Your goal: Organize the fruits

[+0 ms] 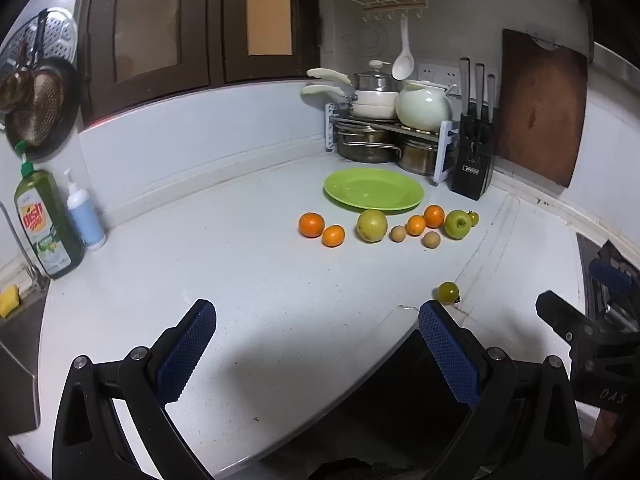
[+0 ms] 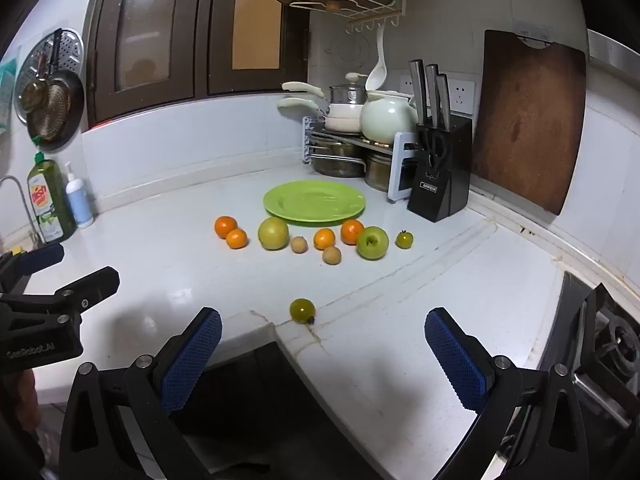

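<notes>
Fruits lay loose on the white counter: nearest, one green tomato at the counter's front edge, just beyond the left gripper and right gripper, both with fingers spread wide and holding nothing. Farther back ran a row, well apart from that tomato: four oranges, a yellow-green apple, two small brown fruits, a green apple and a second green tomato. Behind the row sat the bare green plate, then the pot rack and knife block in the corner.
</notes>
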`<control>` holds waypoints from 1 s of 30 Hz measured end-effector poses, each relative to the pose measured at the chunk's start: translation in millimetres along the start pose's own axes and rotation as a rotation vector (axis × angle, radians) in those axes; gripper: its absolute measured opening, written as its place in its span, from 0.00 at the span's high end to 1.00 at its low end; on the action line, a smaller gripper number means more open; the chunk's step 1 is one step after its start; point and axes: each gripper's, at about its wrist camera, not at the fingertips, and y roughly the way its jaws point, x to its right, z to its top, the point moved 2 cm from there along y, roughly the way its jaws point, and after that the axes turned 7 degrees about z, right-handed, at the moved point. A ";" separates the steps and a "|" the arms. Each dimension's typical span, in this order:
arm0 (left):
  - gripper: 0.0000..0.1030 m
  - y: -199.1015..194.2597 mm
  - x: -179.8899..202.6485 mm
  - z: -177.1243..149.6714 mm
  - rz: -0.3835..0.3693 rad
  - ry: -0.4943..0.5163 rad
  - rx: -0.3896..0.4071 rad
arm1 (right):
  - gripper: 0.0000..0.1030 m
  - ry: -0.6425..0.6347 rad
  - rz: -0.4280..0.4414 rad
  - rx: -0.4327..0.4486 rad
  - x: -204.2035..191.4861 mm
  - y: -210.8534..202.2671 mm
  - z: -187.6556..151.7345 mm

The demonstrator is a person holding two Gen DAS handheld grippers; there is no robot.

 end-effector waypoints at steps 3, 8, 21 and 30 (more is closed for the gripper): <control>0.00 -1.3 2.3 -0.8 -0.014 -0.005 -0.004 | 0.00 -0.001 -0.003 0.003 0.3 0.5 -2.4; 0.00 -0.7 -10.1 -1.9 -0.009 -0.045 -0.016 | 0.00 0.003 0.008 0.003 -4.8 -4.3 1.2; 0.00 -14.7 2.1 7.3 -0.002 -0.015 0.029 | 0.00 0.014 0.031 0.012 -1.4 -6.7 3.0; 0.00 -16.8 7.1 10.0 -0.008 -0.012 0.042 | 0.00 0.015 0.034 0.017 -2.1 -6.8 3.1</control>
